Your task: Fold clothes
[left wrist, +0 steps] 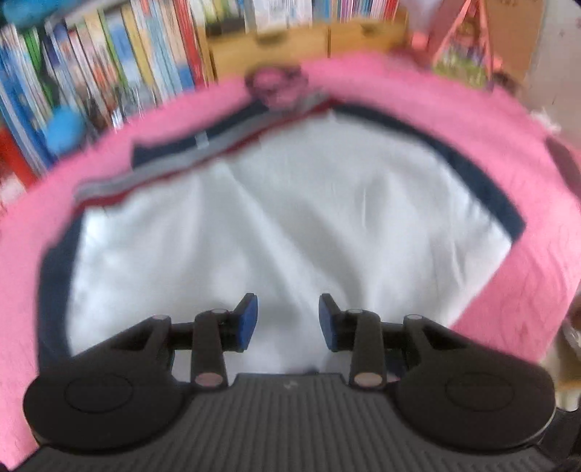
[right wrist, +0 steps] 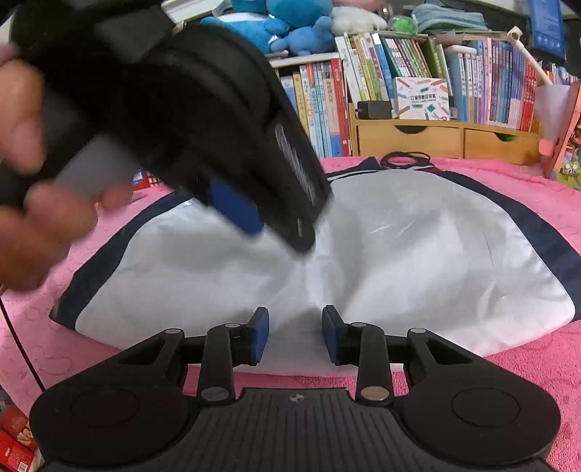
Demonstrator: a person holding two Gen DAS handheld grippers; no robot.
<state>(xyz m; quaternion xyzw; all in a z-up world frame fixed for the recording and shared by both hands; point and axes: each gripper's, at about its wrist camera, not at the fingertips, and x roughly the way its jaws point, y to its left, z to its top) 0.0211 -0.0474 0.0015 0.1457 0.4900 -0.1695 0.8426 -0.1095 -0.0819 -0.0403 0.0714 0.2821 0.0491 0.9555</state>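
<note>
A white garment (left wrist: pixel 290 218) with navy edges and a grey-and-red stripe along its far side lies spread on a pink blanket (left wrist: pixel 454 119). The left wrist view is blurred. My left gripper (left wrist: pixel 288 319) is open, low over the near part of the white cloth, with nothing between its fingers. In the right wrist view the same garment (right wrist: pixel 417 254) fills the middle. My right gripper (right wrist: pixel 295 334) is open over its near hem and holds nothing. The left gripper (right wrist: pixel 268 225), held by a hand (right wrist: pixel 21 119), hangs tilted over the garment's left half, one blue pad (right wrist: pixel 236 210) showing.
A shelf of books (right wrist: pixel 363 72) and a wooden drawer unit (right wrist: pixel 435 138) stand behind the blanket. A coiled black cable (right wrist: pixel 405 158) lies at the garment's far edge. Blue plush toys (right wrist: pixel 290 25) sit on top. A pink stand (right wrist: pixel 559 138) is at the right.
</note>
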